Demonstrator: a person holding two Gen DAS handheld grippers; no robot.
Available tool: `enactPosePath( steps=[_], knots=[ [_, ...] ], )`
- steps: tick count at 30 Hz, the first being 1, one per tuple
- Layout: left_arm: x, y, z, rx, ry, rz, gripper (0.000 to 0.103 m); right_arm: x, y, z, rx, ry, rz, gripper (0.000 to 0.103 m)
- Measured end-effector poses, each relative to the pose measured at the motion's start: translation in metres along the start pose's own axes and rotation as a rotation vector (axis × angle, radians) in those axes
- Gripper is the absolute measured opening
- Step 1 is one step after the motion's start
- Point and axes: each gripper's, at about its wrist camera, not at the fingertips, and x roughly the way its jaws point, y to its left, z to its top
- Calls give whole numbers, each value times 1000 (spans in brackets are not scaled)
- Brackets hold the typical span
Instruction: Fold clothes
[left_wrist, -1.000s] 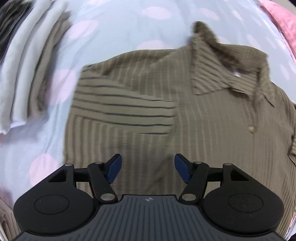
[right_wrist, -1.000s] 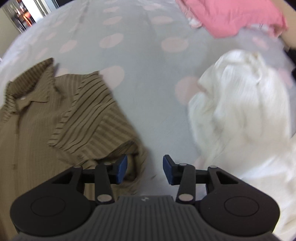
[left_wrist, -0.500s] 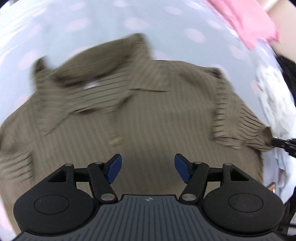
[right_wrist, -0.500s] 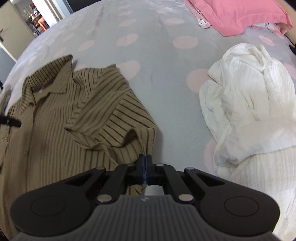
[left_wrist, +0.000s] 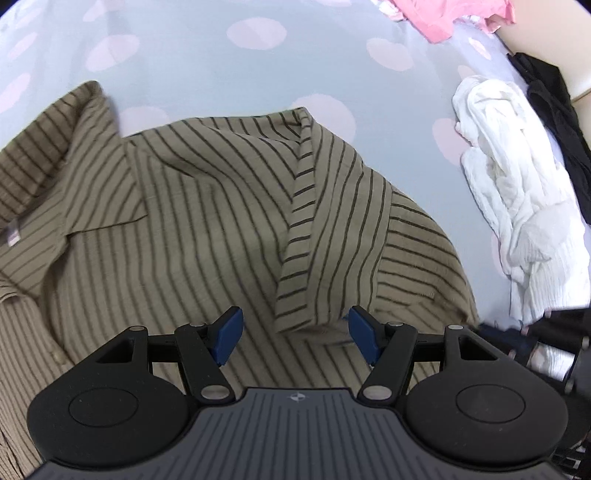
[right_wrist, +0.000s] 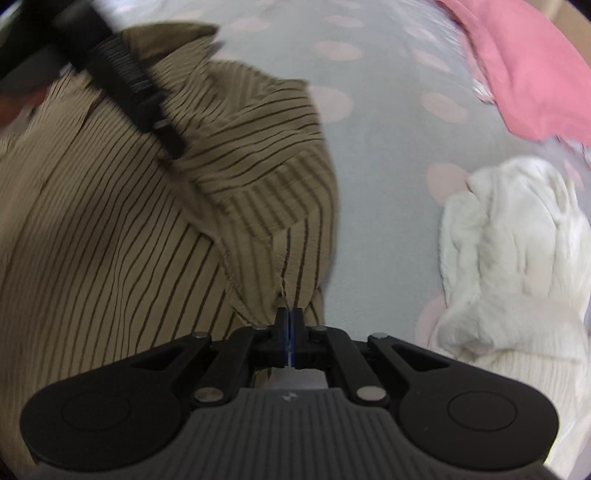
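Since a second ago the right gripper (right_wrist: 289, 325) has snapped closed, pinching the sleeve hem of the olive-brown striped button-up shirt (left_wrist: 192, 206), which lies flat mid-bedsheet (left_wrist: 207, 62). Meanwhile the left gripper (left_wrist: 293, 334) has swung across to that same sleeve, fingers spread above the cloth, gripping nothing. A crumpled white knit garment (right_wrist: 517, 258) sits toward the sheet's right edge. Best now: pinch the shoulder seam, then carry the sleeve inward evenly, keeping the fold line straight.
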Motion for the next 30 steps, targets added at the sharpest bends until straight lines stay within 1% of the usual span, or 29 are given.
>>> enactPosePath(
  steps=[1, 3, 4, 6, 7, 8, 9, 11, 13, 16, 18, 21, 22, 24, 26, 28, 30],
  knots=[
    [4, -1, 1, -8, 9, -2, 61, 2, 2, 0, -11, 4, 8, 1],
    [11, -4, 2, -25, 27, -15, 47, 5, 6, -1, -27, 13, 29, 1],
    [15, -5, 2, -31, 36, -14, 44, 6, 8, -1, -36, 17, 37, 1],
    [22, -7, 2, -36, 48, 1, 22, 8, 9, -2, -49, 26, 39, 1],
    [25, -7, 2, -37, 50, 8, 17, 8, 8, -3, -48, 29, 40, 1],
    [26, -7, 2, -38, 50, 7, 8, 9, 7, -3, -47, 31, 41, 1],
    [25, -7, 2, -41, 44, 5, 2, 8, 5, -3, -41, 31, 39, 1],
    [17, -6, 3, -39, 20, -3, 1, 7, 0, -4, -28, 28, 32, 1],
    [3, -1, 5, -41, -15, -29, 1, 4, -6, -4, -14, 22, 23, 1],
    [-15, 19, 12, -84, -68, -55, 1, -2, -15, -5, 12, 6, 21, 1],
    [-20, 33, 17, -118, -85, -70, 1, -5, -19, -5, 31, -6, 52, 1],
    [-17, 45, 21, -128, -87, -75, 1, -9, -18, -3, 53, -32, 151, 1],
    [-15, 46, 22, -122, -88, -63, 1, -10, -16, -2, 56, -38, 185, 1],
    [-12, 49, 23, -115, -79, -27, 1, -6, -8, 0, 43, -36, 226, 1],
    [-5, 50, 22, -113, -55, 6, 1, 3, -3, 0, 40, -21, 256, 1],
    [0, 48, 20, -82, -52, 48, 2, 13, 0, -2, 54, -6, 285, 2],
    [2, 47, 19, -59, -47, 86, 5, 22, -1, -4, 90, 15, 309, 7]
  ],
)
